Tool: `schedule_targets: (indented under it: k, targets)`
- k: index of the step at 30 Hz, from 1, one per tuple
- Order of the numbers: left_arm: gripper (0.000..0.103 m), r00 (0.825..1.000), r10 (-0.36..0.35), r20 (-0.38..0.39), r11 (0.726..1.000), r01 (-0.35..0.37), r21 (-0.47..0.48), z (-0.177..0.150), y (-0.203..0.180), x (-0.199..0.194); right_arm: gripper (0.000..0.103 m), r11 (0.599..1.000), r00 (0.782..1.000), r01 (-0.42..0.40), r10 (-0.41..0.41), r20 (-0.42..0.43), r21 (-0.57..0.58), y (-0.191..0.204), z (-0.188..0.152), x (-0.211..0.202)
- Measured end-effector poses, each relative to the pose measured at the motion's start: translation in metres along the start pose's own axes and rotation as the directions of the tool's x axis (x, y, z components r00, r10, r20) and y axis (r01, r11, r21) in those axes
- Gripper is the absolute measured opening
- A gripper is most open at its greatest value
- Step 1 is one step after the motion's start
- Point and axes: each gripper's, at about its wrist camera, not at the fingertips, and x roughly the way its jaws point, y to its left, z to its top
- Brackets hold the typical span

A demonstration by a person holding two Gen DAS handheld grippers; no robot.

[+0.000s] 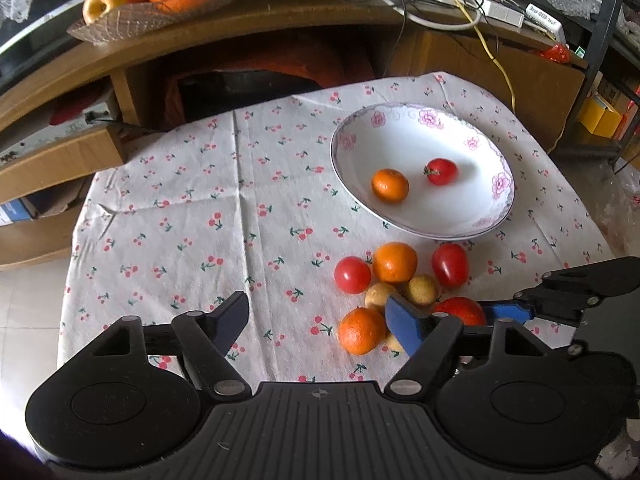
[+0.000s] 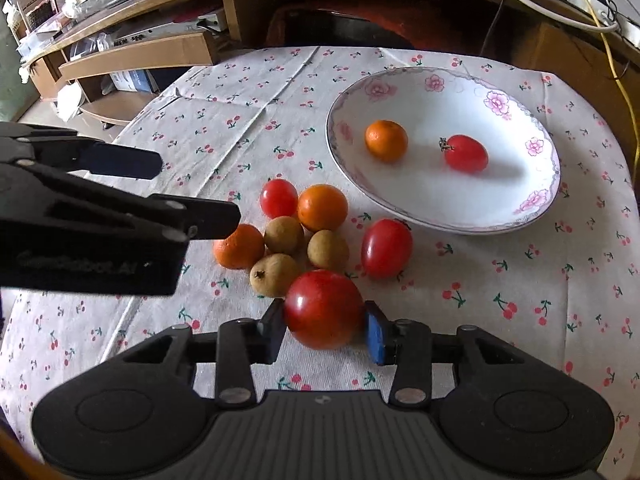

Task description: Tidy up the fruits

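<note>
A white flowered plate point(image 1: 420, 114) point(image 2: 440, 74) holds a mandarin point(image 1: 390, 185) point(image 2: 386, 140) and a small tomato point(image 1: 441, 171) point(image 2: 466, 153). In front of it on the cherry-print cloth lies a pile: two mandarins point(image 2: 322, 207) point(image 2: 239, 246), three longans point(image 2: 284, 235), a round tomato point(image 2: 279, 199) and an oblong tomato point(image 2: 386, 247). My right gripper point(image 2: 325, 330) is shut on a large red tomato point(image 2: 324, 304) point(image 1: 460, 310) at the pile's near edge. My left gripper point(image 1: 320, 324) point(image 2: 196, 192) is open with nothing between its fingers; one blue fingertip point(image 1: 404, 320) hangs over the pile.
A wooden stand runs behind the table, carrying a glass dish point(image 1: 160, 16) of large oranges and an apple. White and yellow cables point(image 1: 496, 60) trail at the back right. The cloth point(image 1: 180, 208) hangs over the table's left edge, with floor below.
</note>
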Motion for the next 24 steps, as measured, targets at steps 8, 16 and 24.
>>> schedule_targets:
  k: [8, 16, 24]
  targets:
    - [0.055, 0.999, -0.013, -0.038, 1.000, 0.012, -0.028, -0.001, 0.000, 0.011, 0.041, 1.000, 1.000, 0.002, -0.002, -0.005, 0.028, -0.005, -0.004, -0.005]
    - [0.056, 0.999, -0.003, -0.052, 1.000, 0.004, 0.013, -0.003, -0.013, 0.011, 0.041, 0.999, 1.000, 0.014, -0.014, -0.008, 0.050, -0.012, -0.005, -0.007]
    - [0.062, 0.997, 0.032, -0.066, 0.998, -0.036, -0.060, -0.013, 0.010, 0.005, 0.041, 0.999, 1.000, 0.018, -0.018, 0.002, 0.051, -0.016, -0.010, -0.018]
